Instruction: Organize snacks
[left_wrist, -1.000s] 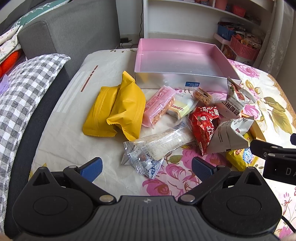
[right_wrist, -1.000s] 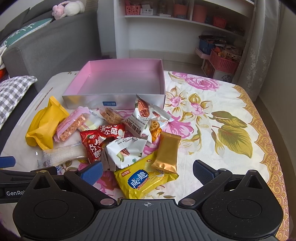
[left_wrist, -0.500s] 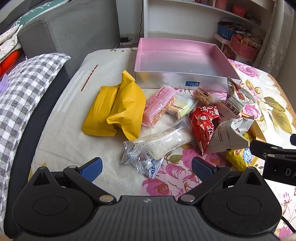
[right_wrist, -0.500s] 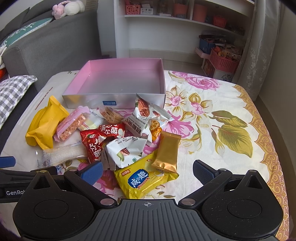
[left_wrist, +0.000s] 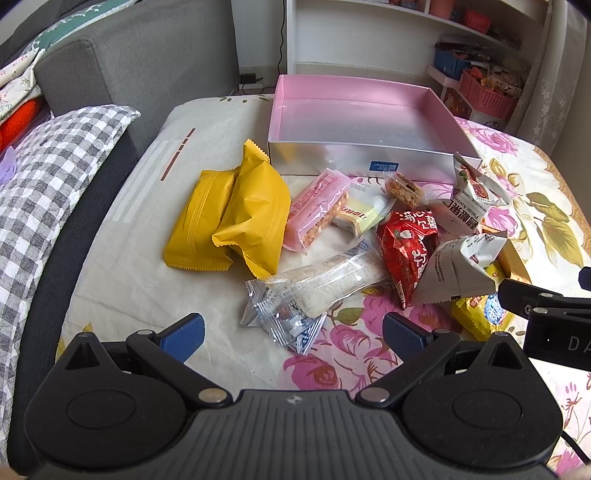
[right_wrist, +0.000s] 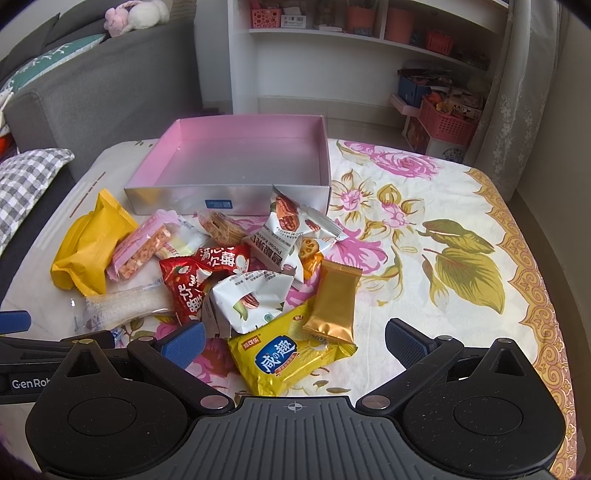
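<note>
Snack pile sits just in front of the shallow square pink box; crinkly foil packs, gold bar lengthwise toward the box. Left gripper and right gripper hover, both jaws spread, gripping nothing.

Black ribbed left tool and right tool, blue fingertip pads, silver screws

I saw a floral bedsheet spread wide beneath everything. Left of the sheet lay a checked pillow, and behind that pillow stood a grey sofa. Beyond the sheet's far edge rose a white shelf unit, with a pink basket on the floor near the sheet's far right corner.
</note>
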